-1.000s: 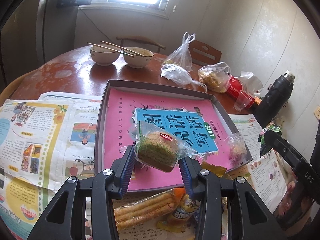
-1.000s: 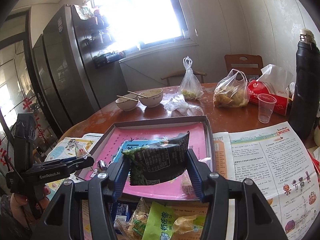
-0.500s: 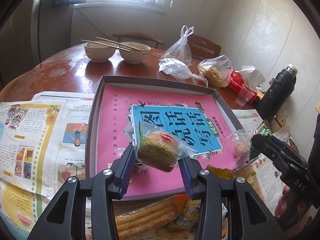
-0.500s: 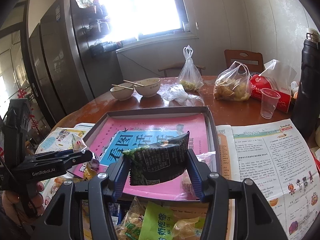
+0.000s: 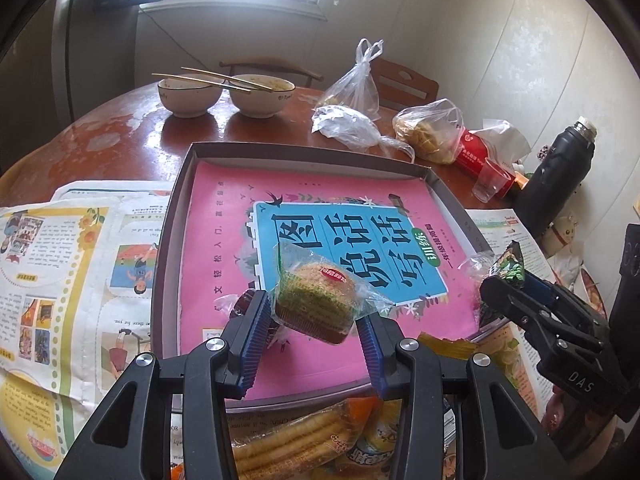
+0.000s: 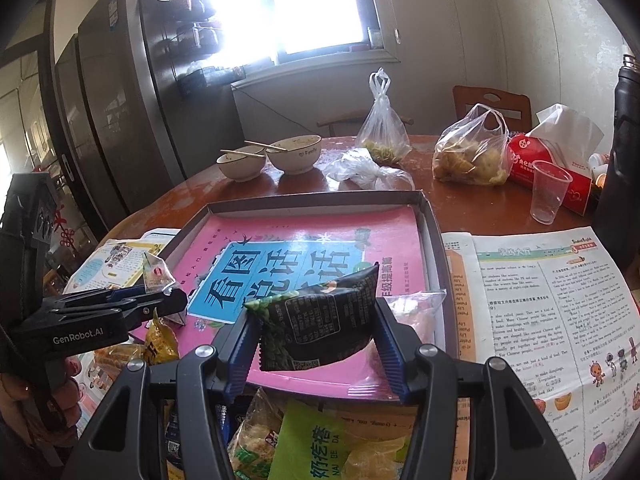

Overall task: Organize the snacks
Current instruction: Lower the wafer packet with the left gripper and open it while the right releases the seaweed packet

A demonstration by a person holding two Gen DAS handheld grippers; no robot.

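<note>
We see the left gripper (image 5: 314,316) clamping a wrapped cake (image 5: 316,300) at frame centre — and the right gripper (image 6: 316,328) squeezing a dark snack packet (image 6: 320,320) — above the tray (image 5: 168,240).

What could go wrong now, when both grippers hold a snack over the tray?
1. The left gripper pinches the cake mostly by its loose wrapper, so it might slip out.
2. The right gripper holds the dark packet tilted, so it could land on the small clear bag by the tray wall.
3. The grippers are close and may bump.
</note>
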